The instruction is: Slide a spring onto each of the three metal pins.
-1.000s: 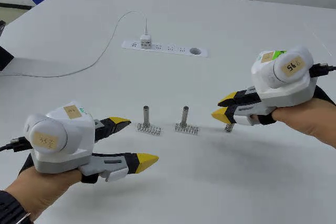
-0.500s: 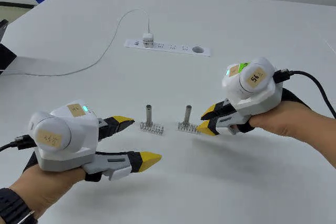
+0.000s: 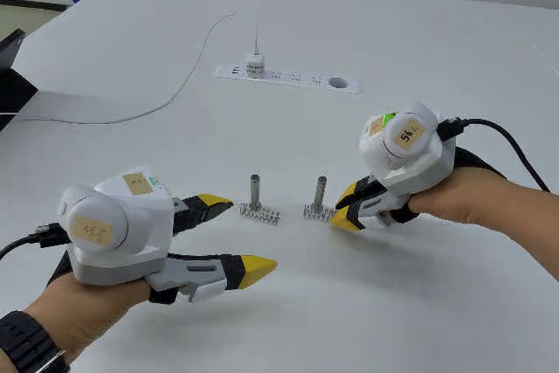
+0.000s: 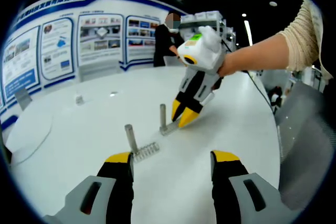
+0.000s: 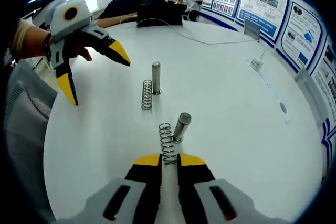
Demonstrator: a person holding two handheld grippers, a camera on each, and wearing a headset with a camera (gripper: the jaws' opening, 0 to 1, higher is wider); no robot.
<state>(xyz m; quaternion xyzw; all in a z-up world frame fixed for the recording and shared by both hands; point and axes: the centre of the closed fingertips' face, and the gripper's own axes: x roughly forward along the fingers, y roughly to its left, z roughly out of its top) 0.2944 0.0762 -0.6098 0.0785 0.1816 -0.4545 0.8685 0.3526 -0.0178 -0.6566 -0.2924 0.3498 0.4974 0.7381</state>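
Now, head view: within the last second the right hand-held gripper (image 3: pixel 343 209) has moved in from 3 o'clock to the right spring (image 3: pixel 314 212), which lies flat on the matt white worktop (image 3: pixel 410 303) at the foot of the upright right pin (image 3: pixel 320 189); by judgement, this spring is next to be threaded. The left hand-held gripper (image 3: pixel 250 233) hangs at 7 o'clock of the left pin (image 3: pixel 255 188), jaws wide, empty. Left gripper view: the left spring (image 4: pixel 146 150) is a fine open wire coil beside its smooth steel cylinder. Right gripper view: jaws narrowed onto the right spring's near end, apparently pinching it
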